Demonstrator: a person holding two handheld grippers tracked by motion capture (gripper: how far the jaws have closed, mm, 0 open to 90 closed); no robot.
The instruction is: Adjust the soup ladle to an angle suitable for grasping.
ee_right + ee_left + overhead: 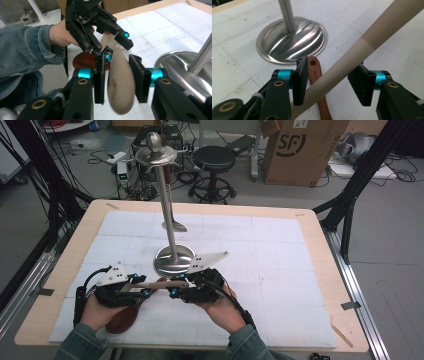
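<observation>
Beige and smooth, the pale wooden utensil lies level between the two grippers in the high view, near the front edge of the white gridded mat that covers the light wooden table. The left gripper holds the handle end; the right gripper holds the other end. Just behind them stands the polished steel stand, with a round dished base, a slim upright pole and hooked arms near its top. A reddish-brown wooden spoon lies on the mat under the left hand. A black round stool and a brown cardboard box stand on the floor beyond the table.

In the left gripper view, the pale wooden utensil's handle crosses diagonally between the left gripper jaws. The left pad touches it; a narrow gap shows at the right pad, so a firm clamp cannot be confirmed. The reddish-brown wooden spoon's handle lies on the mat below, touching the rim of the steel stand's base.

In the right gripper view, the right gripper jaws stand narrow on either side of the utensil's rounded bowl, gripping it. The left gripper shows farther off on the handle. A hand in a blue denim sleeve carries it. The stand's base sits at the right.
</observation>
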